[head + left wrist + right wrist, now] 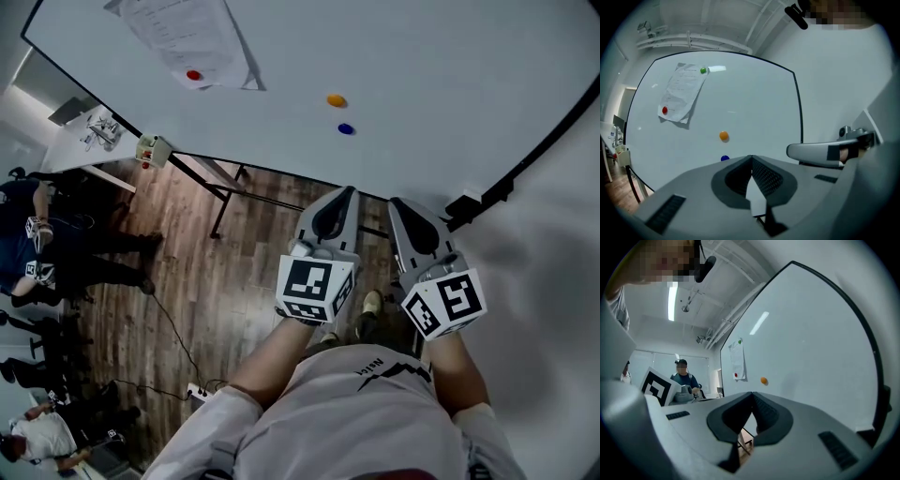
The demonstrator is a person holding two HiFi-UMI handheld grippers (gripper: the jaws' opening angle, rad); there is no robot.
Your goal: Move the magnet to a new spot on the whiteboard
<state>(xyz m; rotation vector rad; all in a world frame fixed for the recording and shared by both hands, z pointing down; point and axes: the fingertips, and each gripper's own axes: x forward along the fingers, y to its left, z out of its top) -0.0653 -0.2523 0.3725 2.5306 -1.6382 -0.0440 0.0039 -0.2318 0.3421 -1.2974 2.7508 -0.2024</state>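
Wood flooring (216,300) runs beneath a whiteboard (422,75), with people (28,244) standing off to the left. Toward the board's upper left corner hangs a paper sheet (183,33), held by a green magnet (703,71) at its top and a red magnet (193,75) near its lower end. Right of the sheet, in the lower middle of the board, sits an orange magnet (336,100). A blue magnet (346,128) sits near it, closer to the bottom edge, and the two do not touch. One of these two is probably the one to move, since the red and green ones pin the sheet.

The left gripper (347,192) points level at the board, short of its bottom edge, with its fingers pressed together and nothing between them. The right gripper (396,202), just beside it, likewise has its fingers pressed together and empty.

To pick well, the chosen gripper's fingers should spread before reaching the board. They should then meet the magnet's sides squarely, pinch firmly and pull straight off rather than dragging, so the magnet neither slips nor knocks its neighbour.
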